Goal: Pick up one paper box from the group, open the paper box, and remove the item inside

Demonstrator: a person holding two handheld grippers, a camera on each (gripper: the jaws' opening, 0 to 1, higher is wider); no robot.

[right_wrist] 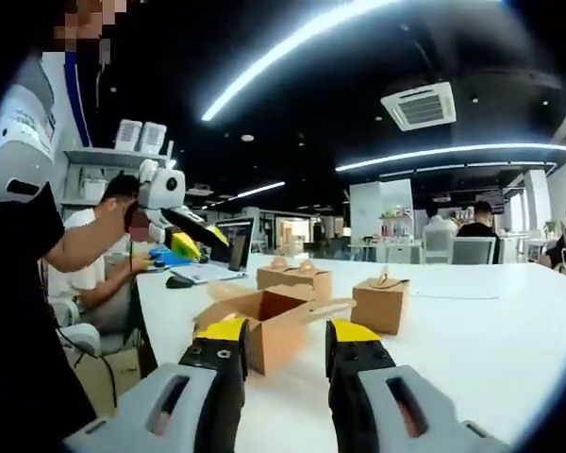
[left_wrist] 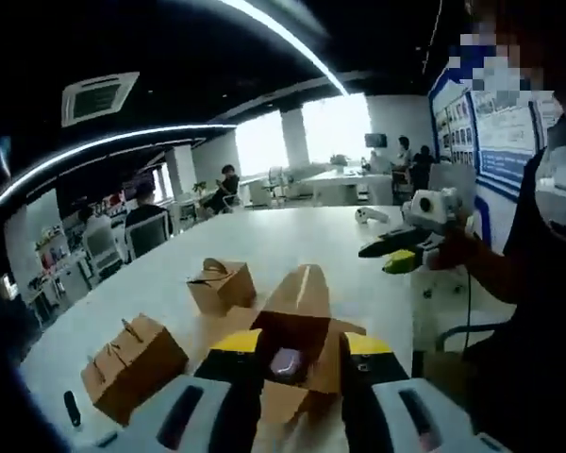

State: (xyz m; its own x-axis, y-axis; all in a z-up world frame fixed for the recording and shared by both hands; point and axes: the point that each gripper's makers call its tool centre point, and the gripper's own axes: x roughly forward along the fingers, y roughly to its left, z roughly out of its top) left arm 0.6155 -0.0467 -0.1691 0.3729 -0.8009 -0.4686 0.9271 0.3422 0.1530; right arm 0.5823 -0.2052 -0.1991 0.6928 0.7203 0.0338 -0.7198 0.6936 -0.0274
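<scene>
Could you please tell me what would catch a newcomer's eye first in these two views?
Most striking is the open paper box on the white table, flaps spread, with a small purple item inside, right ahead of the left gripper. Two closed paper boxes with handles sit nearby, one at the table's edge and one further back. In the right gripper view, the right gripper hovers open before the same open box.

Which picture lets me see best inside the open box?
The left gripper view: it looks down into the open box, where a small purple item lies. The right gripper view shows that box sideways, hiding its bottom.
</scene>
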